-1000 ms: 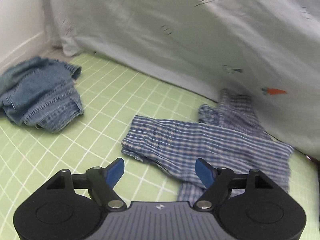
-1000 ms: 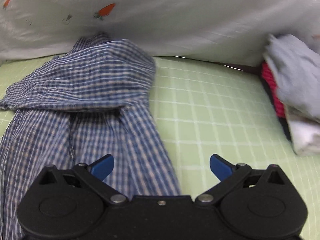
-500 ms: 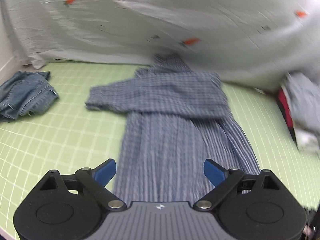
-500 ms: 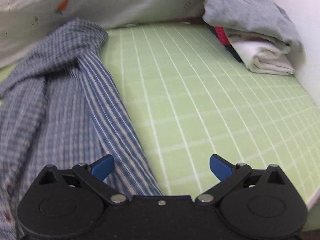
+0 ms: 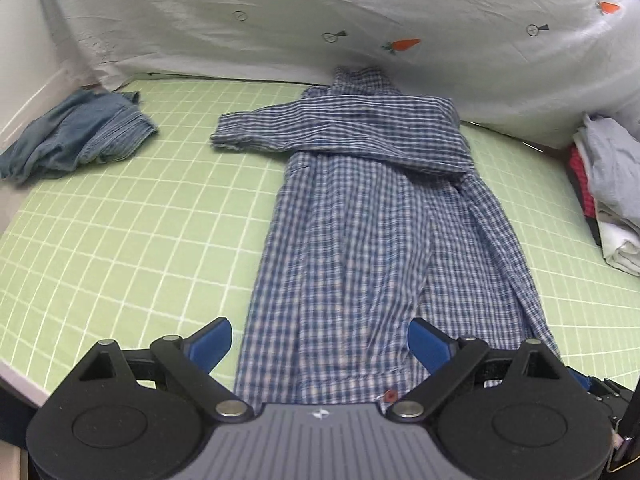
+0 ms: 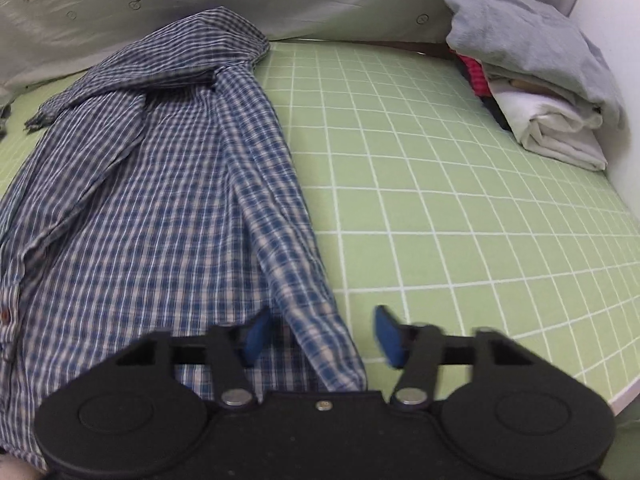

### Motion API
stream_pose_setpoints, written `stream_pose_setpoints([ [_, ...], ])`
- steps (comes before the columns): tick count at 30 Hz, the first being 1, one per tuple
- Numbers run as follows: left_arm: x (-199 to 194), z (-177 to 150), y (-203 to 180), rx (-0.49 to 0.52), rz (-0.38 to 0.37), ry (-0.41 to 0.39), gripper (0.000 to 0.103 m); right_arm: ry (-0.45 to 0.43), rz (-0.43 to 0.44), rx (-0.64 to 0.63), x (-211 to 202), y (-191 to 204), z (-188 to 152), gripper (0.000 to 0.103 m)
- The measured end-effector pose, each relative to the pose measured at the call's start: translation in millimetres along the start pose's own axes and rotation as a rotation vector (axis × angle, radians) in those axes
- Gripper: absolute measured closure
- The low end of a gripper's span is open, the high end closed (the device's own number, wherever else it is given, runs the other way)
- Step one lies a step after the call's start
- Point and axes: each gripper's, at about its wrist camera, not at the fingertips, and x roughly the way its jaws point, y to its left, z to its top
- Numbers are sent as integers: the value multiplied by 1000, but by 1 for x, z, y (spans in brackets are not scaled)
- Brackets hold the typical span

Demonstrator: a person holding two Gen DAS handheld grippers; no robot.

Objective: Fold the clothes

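A blue-and-white checked shirt (image 5: 372, 216) lies lengthwise on the green gridded mat (image 5: 132, 216), one sleeve folded across its top. My left gripper (image 5: 320, 342) hangs open over the shirt's near hem, its blue pads apart on either side of the cloth. In the right wrist view the same shirt (image 6: 160, 184) fills the left half. My right gripper (image 6: 320, 336) is over the shirt's near right corner and its jaws are closing, with the hem edge between the blue pads, which do not press on it.
A crumpled pile of denim (image 5: 76, 136) lies at the mat's far left. Folded clothes, grey on top of white and red (image 6: 536, 68), are stacked at the far right. A white sheet with carrot prints (image 5: 360, 20) hangs along the back. The mat's near edge (image 6: 624, 396) drops off close by.
Both views have swung toward the shirt's near hem. The left gripper's pads spread a little wider. The right gripper's pads have drawn in from wide apart around the hem corner.
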Motion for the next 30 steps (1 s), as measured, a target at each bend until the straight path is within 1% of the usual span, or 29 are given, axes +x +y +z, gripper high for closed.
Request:
stream_pose_setpoints([
  [1,-2,-1,2,-1,3,-5,9,0,13,6,-1,-1,1,74],
  [3,-6,-2,6,-2,0,-19,8,-4,31,12,-4,-2,2,92],
  [6,-8,-4,12,-5,-10,-28,8,-21,49,1,-8,3,2,98],
  [11,-6,-3,20,4,-41,-21,8,-43,54,-9,-19,12,3,99],
  [18,-6,10,41,47,-70,-23,8,-83,80,33,-38,36,12,100],
  [24,-8,21,69,76,-81,-9,8,-124,145,29,-59,83,25,100],
  [27,-8,24,85,69,-70,7,8,-132,183,-32,-64,113,31,100],
  [30,-5,24,100,52,-55,24,8,-95,224,-66,-55,138,32,100],
])
